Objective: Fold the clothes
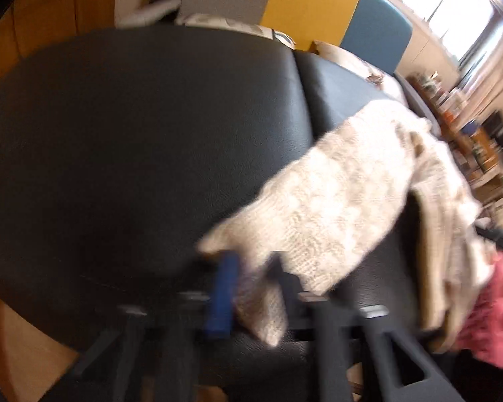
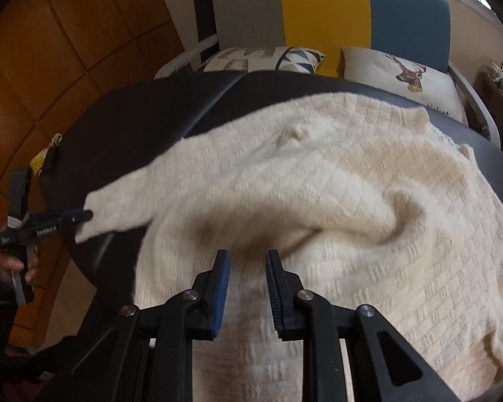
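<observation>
The left wrist view is smeared by motion blur, so knit detail and the background shelves at the right edge cannot be read; a pink item (image 1: 486,318) at the lower right is cut off by the frame and cannot be identified. In that view the left claw (image 1: 251,294) shows one blue pad clearly, the other finger is a dark blur, and the sleeve end of the sweater (image 1: 335,201) sits pinched between them. The right wrist view confirms this: the left claw (image 2: 84,216), held by a hand (image 2: 20,268) at the far left edge, is closed on the cuff of the sleeve. The person's sleeve below that hand is dark and hard to make out. The sweater (image 2: 318,184) is cream-white with a raised basket-weave knit, lying on the black padded worktop (image 2: 144,117), covering most of its right half and hanging over the near edge. Its body runs from near to far, collar toward the pillows (image 2: 402,73); the held sleeve extends leftward across the worktop, long axis roughly horizontal in the picture. A fold ridge curves across the middle of the body. The right claw (image 2: 248,288) stands at a narrow gap with a band of the knit passing between its blue pads, gripped. The lower hem is hidden beneath the claw frame.
</observation>
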